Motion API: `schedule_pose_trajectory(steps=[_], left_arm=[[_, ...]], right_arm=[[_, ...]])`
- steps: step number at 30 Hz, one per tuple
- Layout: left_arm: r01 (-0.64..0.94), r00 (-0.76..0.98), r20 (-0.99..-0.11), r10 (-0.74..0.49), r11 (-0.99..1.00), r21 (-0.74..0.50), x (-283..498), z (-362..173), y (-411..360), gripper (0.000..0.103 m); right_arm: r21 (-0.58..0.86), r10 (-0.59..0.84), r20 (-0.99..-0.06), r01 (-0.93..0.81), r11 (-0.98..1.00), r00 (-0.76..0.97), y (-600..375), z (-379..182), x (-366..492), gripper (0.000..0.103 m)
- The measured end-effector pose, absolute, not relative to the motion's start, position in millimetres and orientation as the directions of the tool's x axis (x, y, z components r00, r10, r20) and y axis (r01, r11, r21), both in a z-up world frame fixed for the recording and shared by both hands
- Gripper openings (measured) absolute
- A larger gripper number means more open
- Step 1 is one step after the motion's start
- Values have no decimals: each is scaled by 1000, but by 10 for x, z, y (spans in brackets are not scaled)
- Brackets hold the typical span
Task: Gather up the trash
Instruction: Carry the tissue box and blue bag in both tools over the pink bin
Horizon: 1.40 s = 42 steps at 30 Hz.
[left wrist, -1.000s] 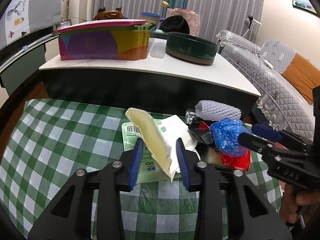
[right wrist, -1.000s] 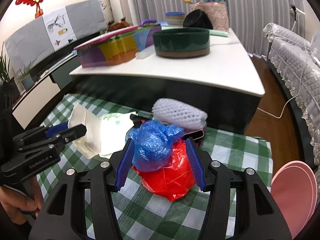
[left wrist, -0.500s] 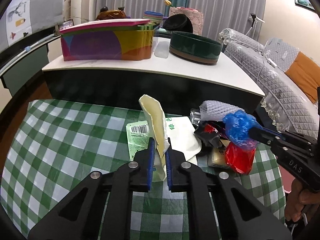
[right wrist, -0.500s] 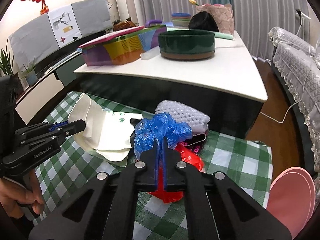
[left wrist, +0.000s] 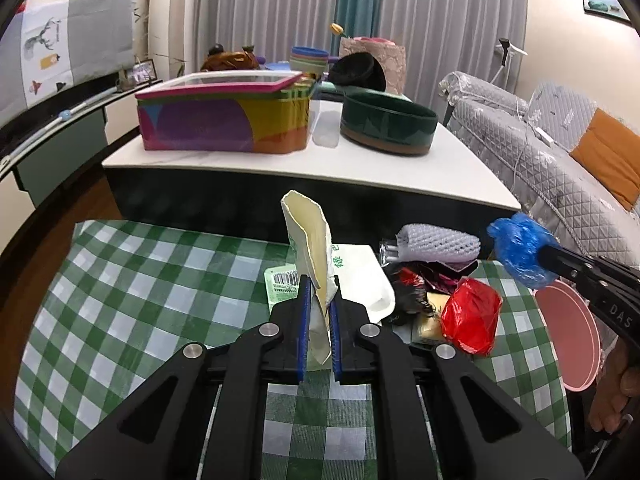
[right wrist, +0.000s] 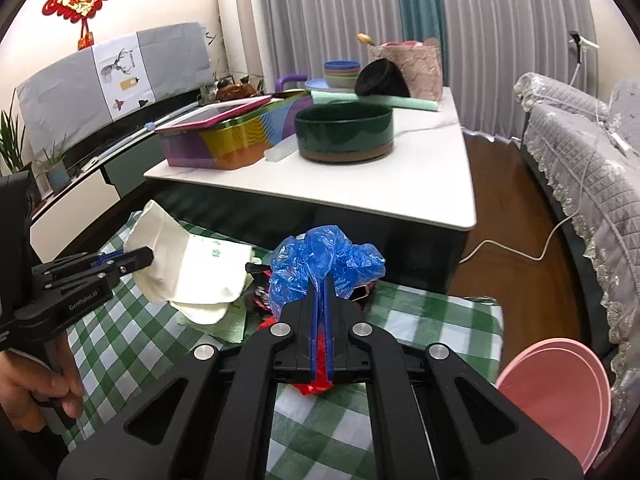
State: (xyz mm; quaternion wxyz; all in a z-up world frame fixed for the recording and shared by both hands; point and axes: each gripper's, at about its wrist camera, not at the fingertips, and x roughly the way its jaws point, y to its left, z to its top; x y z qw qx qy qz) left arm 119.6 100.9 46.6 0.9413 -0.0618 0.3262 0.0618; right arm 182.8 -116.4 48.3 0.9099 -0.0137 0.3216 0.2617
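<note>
Tongs [right wrist: 321,280] closed, lifting blue bag [right wrist: 326,258].

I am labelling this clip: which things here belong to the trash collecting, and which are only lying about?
Belong to the job:
- cream paper bag, in left hand-held gripper
- blue plastic bag, in right hand-held gripper
- red plastic bag
- white foam net

Lying about:
- colourful tin
- green bowl
- sofa

Grey curtains [left wrist: 280,20] behind a white table [right wrist: 360,192], quilted sofa [left wrist: 540,160] beside.
</note>
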Motion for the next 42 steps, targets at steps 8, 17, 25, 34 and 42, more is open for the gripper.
schedule_pose_trajectory(steps=[8,17,25,34,42], left_arm=[[-134,807,-587,65,988,-75,1081,610,925,9],[-94,816,-577,39,993,-65,1007,642,759,9],[-60,822,-569,14,996,-62,965,672,606,9],[-6,837,-547,-30,998,-63,875,727,416,9],[40,832,-549,-78,996,-80,770,754,257,9]], right_arm=[[129,441,-574,-455,881,690,-1429,584,1681,3],[114,405,-559,-416,902,724,-1694,673,1527,3],[103,372,-547,-380,919,750,-1913,766,1421,3],[98,325,-538,-325,941,778,-2236,859,1262,3],[94,281,-535,-275,957,796,-2515,910,1147,3]])
